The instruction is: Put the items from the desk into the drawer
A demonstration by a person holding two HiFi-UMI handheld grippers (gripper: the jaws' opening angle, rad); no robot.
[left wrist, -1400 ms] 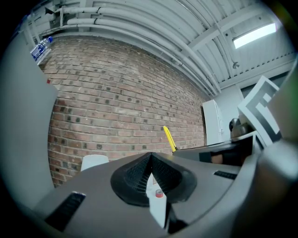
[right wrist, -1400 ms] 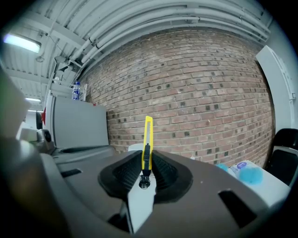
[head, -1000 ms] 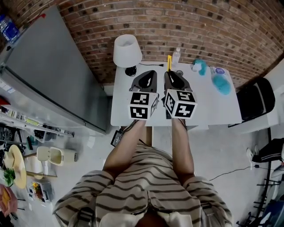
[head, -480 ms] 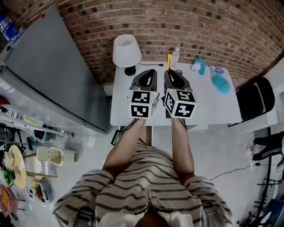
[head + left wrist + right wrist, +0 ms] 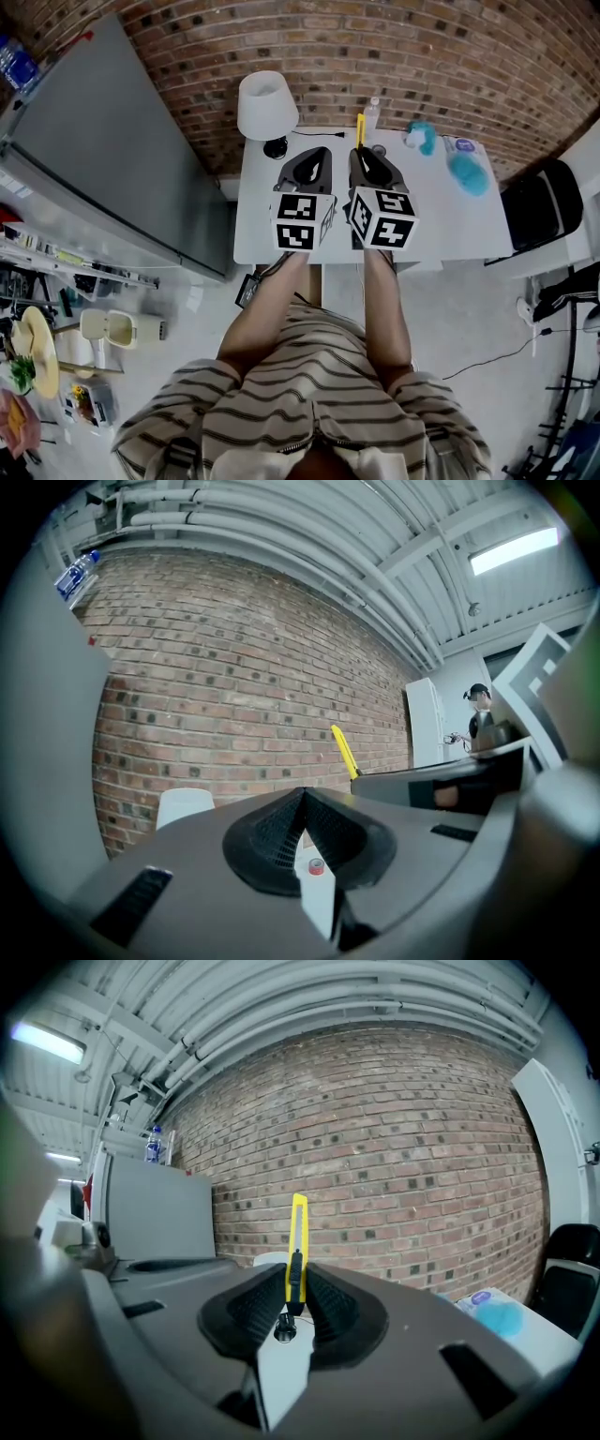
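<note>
Centre frame: we pinch the yellow knife (image 5: 298, 1232), tip up, in right gripper (image 5: 296, 1299) (presumably drawer-bound); left gripper (image 5: 302, 803) closed, empty.

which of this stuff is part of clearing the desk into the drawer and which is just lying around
Part of the job:
- yellow utility knife, gripped in the right claw
- small bottle, teal fluffy thing and white pack, all on the desk

Just lying about:
- lamp, which probably stays
- black chair
- grey cabinet
</note>
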